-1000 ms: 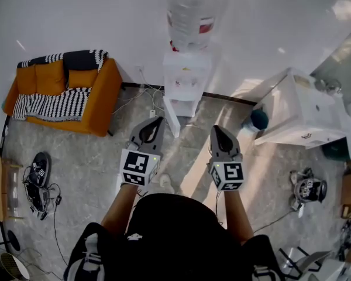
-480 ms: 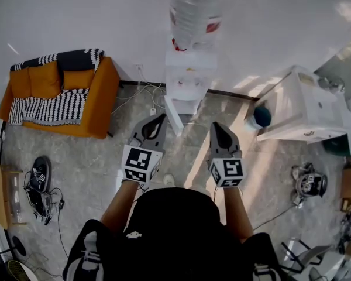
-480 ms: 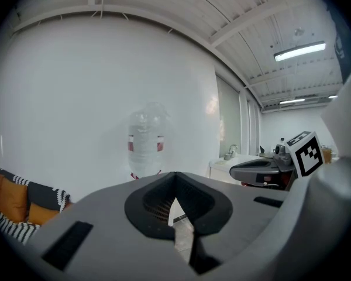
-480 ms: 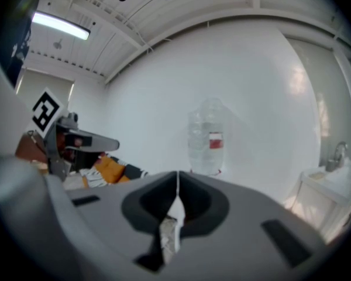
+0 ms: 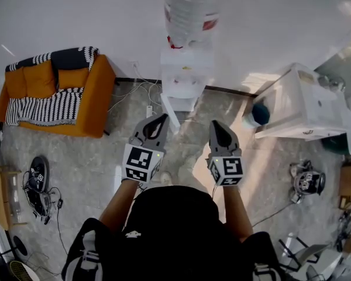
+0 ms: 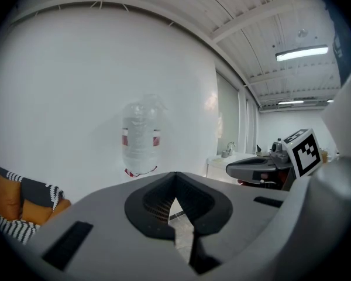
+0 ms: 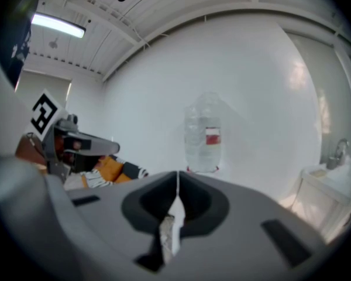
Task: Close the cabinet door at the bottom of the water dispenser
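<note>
left gripper (image 5: 161, 117) and right gripper (image 5: 214, 124) were clenched empty; only the head view showed the cabinet door (image 5: 167, 115) ajar at twelve o'clock.

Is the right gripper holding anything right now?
No, the right gripper has its fingers shut together with nothing between them.

I see a plain white wall (image 5: 76, 22) and a grey speckled stone floor (image 5: 85, 163). A soft orange sofa (image 5: 96, 101) with a black-and-white striped blanket (image 5: 44, 107) sits against the wall. A white sink counter (image 5: 307, 107) stands well apart from it. A long ceiling light (image 6: 301, 52) glows.
</note>
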### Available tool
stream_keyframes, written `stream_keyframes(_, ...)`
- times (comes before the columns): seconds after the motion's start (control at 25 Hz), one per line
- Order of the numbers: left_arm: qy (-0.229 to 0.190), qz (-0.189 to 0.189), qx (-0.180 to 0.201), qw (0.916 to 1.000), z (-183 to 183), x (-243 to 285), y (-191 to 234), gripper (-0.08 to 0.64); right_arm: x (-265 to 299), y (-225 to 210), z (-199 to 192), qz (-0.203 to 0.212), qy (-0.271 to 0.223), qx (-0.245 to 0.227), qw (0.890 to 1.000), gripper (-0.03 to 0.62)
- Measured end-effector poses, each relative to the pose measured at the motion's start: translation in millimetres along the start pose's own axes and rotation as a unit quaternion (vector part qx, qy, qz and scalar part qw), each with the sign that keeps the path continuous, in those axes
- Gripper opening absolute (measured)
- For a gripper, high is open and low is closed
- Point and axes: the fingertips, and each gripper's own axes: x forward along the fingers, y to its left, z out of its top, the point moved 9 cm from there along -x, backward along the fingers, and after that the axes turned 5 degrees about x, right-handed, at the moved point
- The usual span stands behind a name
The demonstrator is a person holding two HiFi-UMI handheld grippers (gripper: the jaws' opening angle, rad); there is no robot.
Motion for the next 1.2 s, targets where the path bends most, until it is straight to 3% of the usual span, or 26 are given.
stream_keyframes(0.72,0.049,0.027,-0.028,0.9980,-13.2,109.8,2.9,0.011,84.9,-83.9,-4.0,0.038,0.033,0.001,0.999,0.035)
stream_keyframes(1.2,0.136,0.033,-0.067,0.9879,-81.4,162.2,6.5,0.012,135.1,-110.6,-74.8,0.075,0.132,0.007,0.988,0.035)
